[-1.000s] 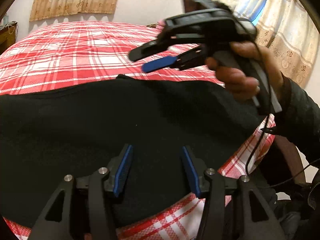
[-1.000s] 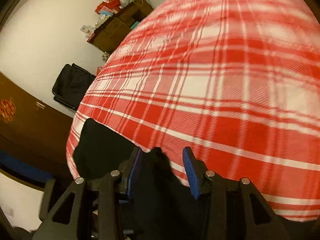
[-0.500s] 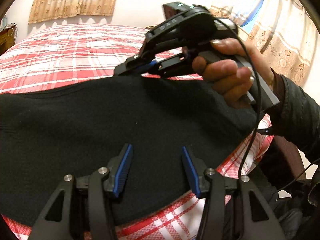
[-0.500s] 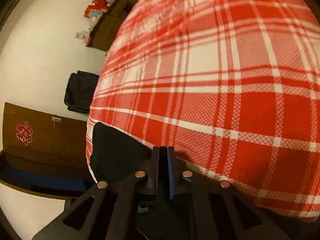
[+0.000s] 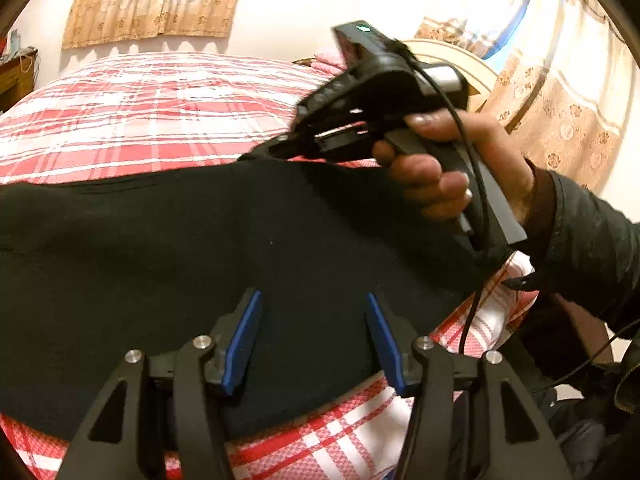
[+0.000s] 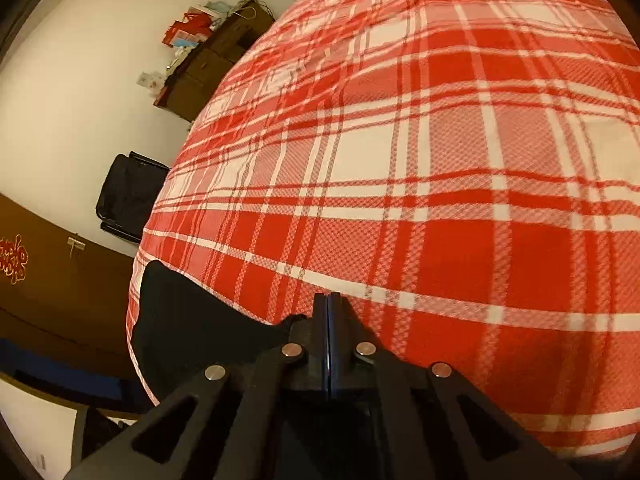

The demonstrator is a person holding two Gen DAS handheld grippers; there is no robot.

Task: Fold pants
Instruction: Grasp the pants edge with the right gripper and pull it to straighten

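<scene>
Counts: 1 pants (image 5: pixel 208 248), black, one piece. 1 bed (image 6: pixel 420 160), plaid cover. 2 grippers: left (image 5: pixel 312 336) with 2 blue pads (image 5: pixel 242 340), right (image 6: pixel 327 312) seen from both cams. 1 hand (image 5: pixel 460 168) visible, on the right gripper. 1 cable (image 5: pixel 476 216) off that gripper. 2 curtains: one (image 5: pixel 156 10) on far wall, one (image 5: pixel 560 92) at right. 1 dresser (image 6: pixel 208 68). 1 black chair (image 6: pixel 128 196). 1 red emblem (image 6: pixel 12 258) on brown panel.
</scene>
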